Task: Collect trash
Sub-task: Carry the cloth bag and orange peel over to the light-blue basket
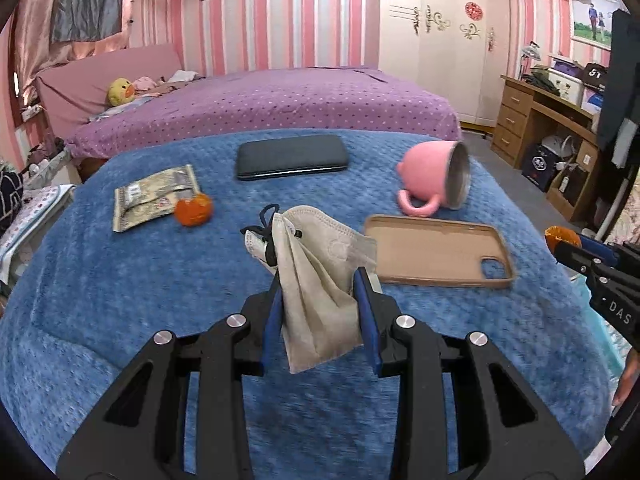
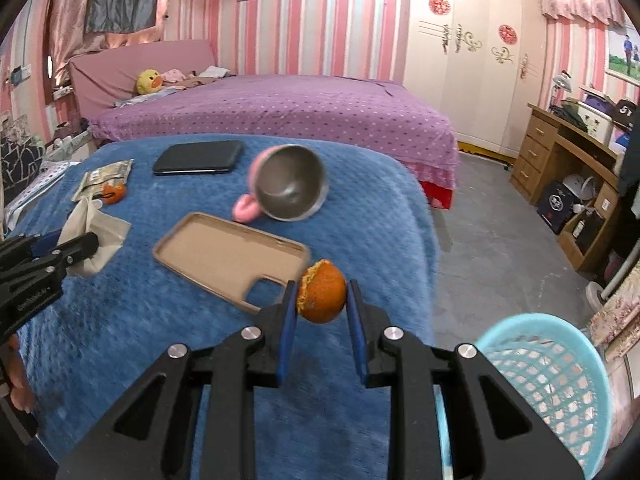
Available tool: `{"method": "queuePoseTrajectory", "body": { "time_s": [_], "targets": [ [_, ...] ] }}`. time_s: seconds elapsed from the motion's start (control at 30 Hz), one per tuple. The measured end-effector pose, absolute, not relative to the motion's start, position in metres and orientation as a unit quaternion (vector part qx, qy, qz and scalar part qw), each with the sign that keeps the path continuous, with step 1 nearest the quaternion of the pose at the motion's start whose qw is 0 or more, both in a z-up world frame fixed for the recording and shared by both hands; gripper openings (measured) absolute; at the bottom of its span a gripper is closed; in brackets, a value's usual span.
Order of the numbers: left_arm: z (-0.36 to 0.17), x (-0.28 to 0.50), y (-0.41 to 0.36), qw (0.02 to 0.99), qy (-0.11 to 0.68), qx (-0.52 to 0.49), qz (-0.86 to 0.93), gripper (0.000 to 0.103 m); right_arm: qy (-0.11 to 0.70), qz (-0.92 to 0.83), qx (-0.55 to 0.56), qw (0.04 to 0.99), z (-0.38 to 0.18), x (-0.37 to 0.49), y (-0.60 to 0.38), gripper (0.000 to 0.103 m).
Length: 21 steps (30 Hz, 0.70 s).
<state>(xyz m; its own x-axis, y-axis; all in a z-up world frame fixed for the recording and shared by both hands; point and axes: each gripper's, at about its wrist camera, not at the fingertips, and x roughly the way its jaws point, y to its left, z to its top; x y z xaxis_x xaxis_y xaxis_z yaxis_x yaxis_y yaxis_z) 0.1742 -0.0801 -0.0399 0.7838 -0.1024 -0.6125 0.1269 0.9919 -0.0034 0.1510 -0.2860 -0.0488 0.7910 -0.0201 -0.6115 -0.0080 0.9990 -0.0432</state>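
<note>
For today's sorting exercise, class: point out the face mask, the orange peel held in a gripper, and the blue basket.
face mask [image 1: 320, 292], left wrist view: middle of the folded fabric.
orange peel [image 2: 322, 294], right wrist view: its orange outer skin.
blue basket [image 2: 560, 344], right wrist view: the far rim.

Basket [image 2: 560, 380] cut off at frame edge, snack wrapper [image 1: 154, 200] print too blurry to read

On the blanket [image 1: 120, 280]: snack wrapper [image 1: 154, 196] at 10 o'clock, orange peel [image 1: 194, 210] touching its right edge; wallet [image 1: 292, 156] at 12; tipped mug [image 1: 434, 178] at 1, phone case [image 1: 436, 250] just before it. Bed [image 1: 280, 100] behind the blanket. In the right wrist view, basket [image 2: 560, 380] at 4 o'clock, off the blanket's right edge
</note>
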Motion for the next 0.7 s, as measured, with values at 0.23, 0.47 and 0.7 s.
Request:
{"method": "queuePoseTrajectory", "body": {
  "time_s": [0.23,0.47,0.7],
  "targets": [
    [-0.036,0.161,-0.113,0.945,0.315,0.038,-0.077,0.033,0.313,-0.027,-0.011,0.949,-0.042,0.132,-0.322,0.025],
    [-0.034,0.143,-0.144,0.944,0.310,0.045,-0.105,0.033,0.308,-0.046,-0.001,0.950,-0.038,0.111,-0.355,0.025],
    [-0.032,0.119,-0.176,0.947,0.294,0.055,-0.119,0.033,0.304,-0.072,-0.001,0.950,-0.038,0.084,-0.390,0.025]
  ]
}}
